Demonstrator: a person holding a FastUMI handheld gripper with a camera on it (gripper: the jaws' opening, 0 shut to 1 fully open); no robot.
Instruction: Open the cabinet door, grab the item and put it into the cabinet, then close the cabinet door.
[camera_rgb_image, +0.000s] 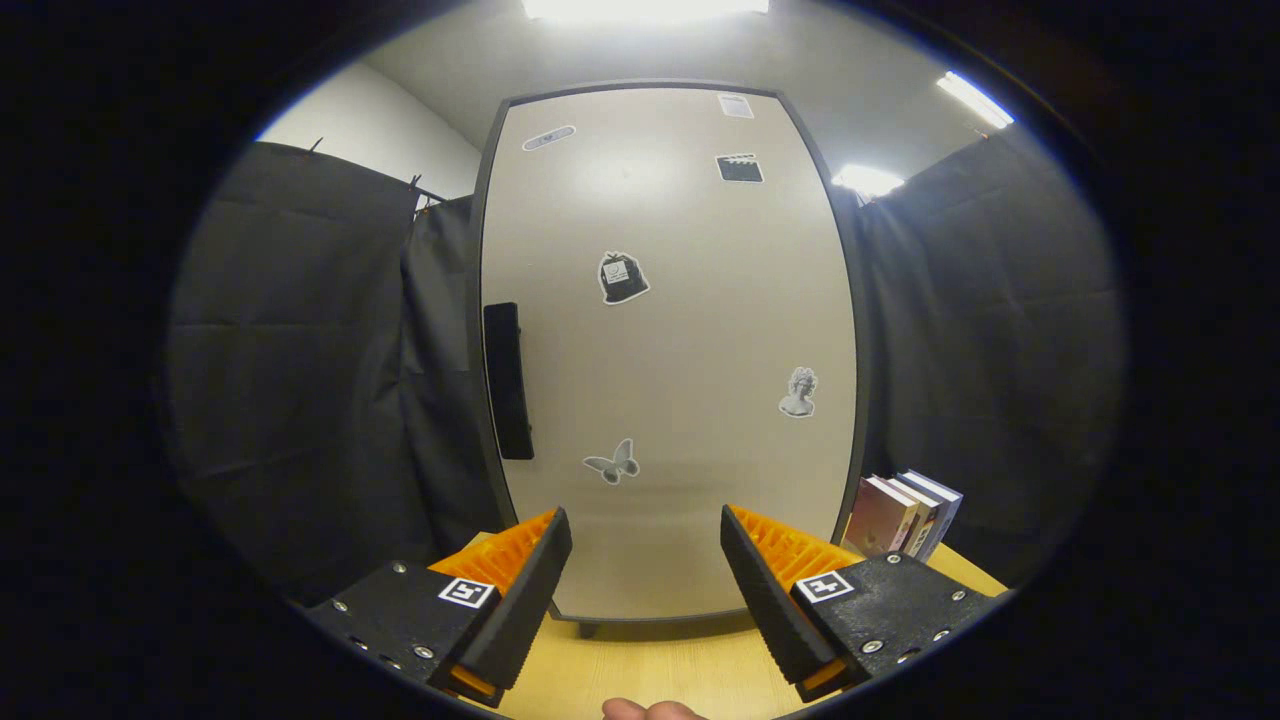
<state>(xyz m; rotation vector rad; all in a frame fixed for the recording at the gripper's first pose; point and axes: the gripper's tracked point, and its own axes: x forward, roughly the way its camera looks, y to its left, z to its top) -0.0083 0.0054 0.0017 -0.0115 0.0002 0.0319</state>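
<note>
Fingers (530, 590) spread wide apart, gripping nothing, with bare space between the two ridged inner faces. Gripper (645, 585) pointed level at the front of a tall cabinet (670, 350), held just above a light wooden tabletop (650, 665). Each finger mounted on a dark block carrying a small square black-and-white marker (467, 592). Below and between the fingers, close to the camera, a sliver of a person's hand (650, 710), too little visible to tell more.

Straight ahead, beyond the fingertips: cabinet door (690, 480), pale beige with a dark frame, fully shut, stood upright on the tabletop on a short dark foot (590, 630). Long dark vertical handle (508, 380) fixed along the door's left edge, above the left finger and well apart from it. Several small stickers scattered over the door: a butterfly (612, 462) low and nearest the fingers, a bust figure (799, 392) toward the right edge, a dark bell-shaped one (622, 277) near the middle, a clapperboard (739, 168) higher up, and two pale ones close to the top, too small to make out.

Just right of the cabinet, beyond the right finger: a short row of books (900, 515) upright on the tabletop, spines outward, close beside the cabinet's side. Black cloth (300, 380) hung on both sides behind the cabinet. Bright ceiling lights (645, 8) overhead.
</note>
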